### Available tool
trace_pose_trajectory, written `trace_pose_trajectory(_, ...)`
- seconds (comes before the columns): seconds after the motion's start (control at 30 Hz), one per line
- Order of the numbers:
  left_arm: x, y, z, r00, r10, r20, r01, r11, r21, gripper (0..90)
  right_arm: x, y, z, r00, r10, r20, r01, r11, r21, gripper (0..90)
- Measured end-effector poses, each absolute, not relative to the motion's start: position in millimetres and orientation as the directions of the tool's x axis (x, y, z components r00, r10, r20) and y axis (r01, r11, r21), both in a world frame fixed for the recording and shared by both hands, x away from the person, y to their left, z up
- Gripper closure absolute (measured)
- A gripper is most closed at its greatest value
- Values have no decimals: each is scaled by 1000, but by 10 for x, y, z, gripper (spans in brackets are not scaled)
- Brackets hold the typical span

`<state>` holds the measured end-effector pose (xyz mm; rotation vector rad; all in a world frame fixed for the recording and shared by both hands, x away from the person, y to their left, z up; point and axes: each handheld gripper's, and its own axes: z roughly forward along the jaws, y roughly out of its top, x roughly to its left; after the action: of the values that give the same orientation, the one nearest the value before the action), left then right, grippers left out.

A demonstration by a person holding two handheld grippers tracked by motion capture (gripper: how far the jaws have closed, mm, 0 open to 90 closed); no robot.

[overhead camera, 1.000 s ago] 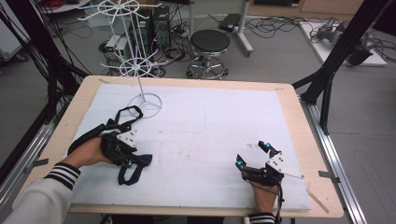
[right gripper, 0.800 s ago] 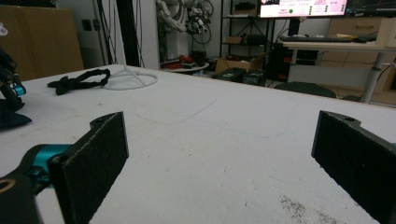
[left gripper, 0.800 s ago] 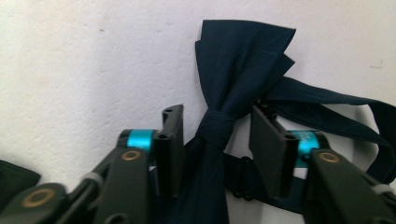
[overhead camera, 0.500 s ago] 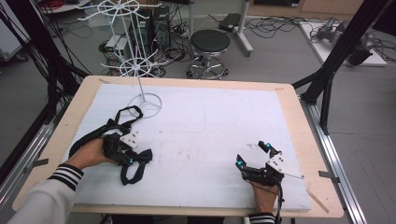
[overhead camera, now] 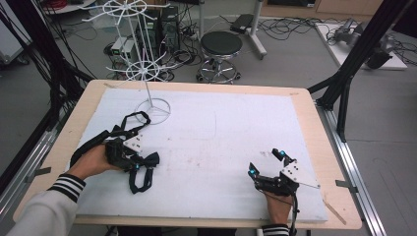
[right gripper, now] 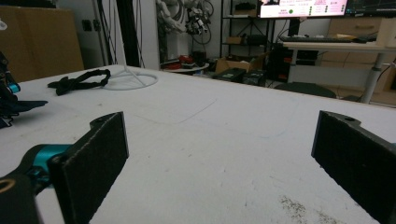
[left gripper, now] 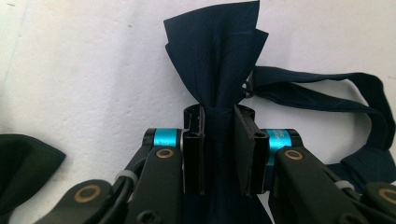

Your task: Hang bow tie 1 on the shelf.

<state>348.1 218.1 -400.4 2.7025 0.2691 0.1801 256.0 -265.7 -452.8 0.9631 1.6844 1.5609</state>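
The table [overhead camera: 314, 105] is a pale wooden slab under a white, faintly scuffed mat [overhead camera: 221, 142]; its near edge is cut off by the high view's frame. At the back left stands a white wire rack [overhead camera: 140, 73], its top cropped, its ring foot on the mat. The left gripper [overhead camera: 140, 164] has just closed its jaws and now pinches the knot of a dark navy bow tie [left gripper: 219, 60] lying on the mat's left side — one pleated fabric wing fans out beyond the pads, the other is hidden beneath the gripper, and the strap [left gripper: 336, 93] loops away. The right gripper [overhead camera: 265, 164] rests near the front right, rough black pads spread wide, gripping nothing.
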Motion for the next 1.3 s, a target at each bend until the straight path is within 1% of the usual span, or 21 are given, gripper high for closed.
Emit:
trace_pose_trajectory(0.2, 3467, 2228, -3934, 963, 253, 91, 182, -862, 473, 745, 2562, -2658, -4529, -526, 850, 24, 87, 26, 996, 30)
trace_pose_trajectory(0.23, 3464, 2266, -3894, 957, 273, 94, 192, -845, 499, 745, 2565, -2658, -4528, -525, 851, 20, 86, 30, 996, 29)
trace_pose_trajectory(0.27, 3464, 2266, -3894, 957, 273, 94, 192, -845, 499, 745, 2567, -2657, -4528, -527, 850, 19, 85, 31, 996, 30)
trace_pose_trajectory(0.47, 3465, 2394, -3783, 939, 329, 105, 212, -789, 577, 745, 2568, -2655, -4528, -527, 849, 19, 86, 31, 996, 30)
trace_pose_trajectory(0.7, 3481, 2490, -3703, 921, 377, 98, 231, -730, 643, 745, 2564, -2653, -4527, -527, 850, 18, 89, 33, 996, 29)
trace_pose_trajectory(0.87, 3484, 2560, -3621, 901, 426, 88, 247, -666, 704, 746, 2563, -2652, -4527, -527, 849, 22, 92, 31, 995, 30)
trace_pose_trajectory(1.13, 3487, 2685, -3503, 861, 501, 83, 246, -553, 796, 746, 2568, -2654, -4526, -527, 850, 22, 92, 31, 995, 29)
trace_pose_trajectory(1.3, 3483, 2716, -3449, 848, 522, 94, 236, -530, 815, 746, 2569, -2654, -4526, -526, 850, 23, 95, 32, 995, 30)
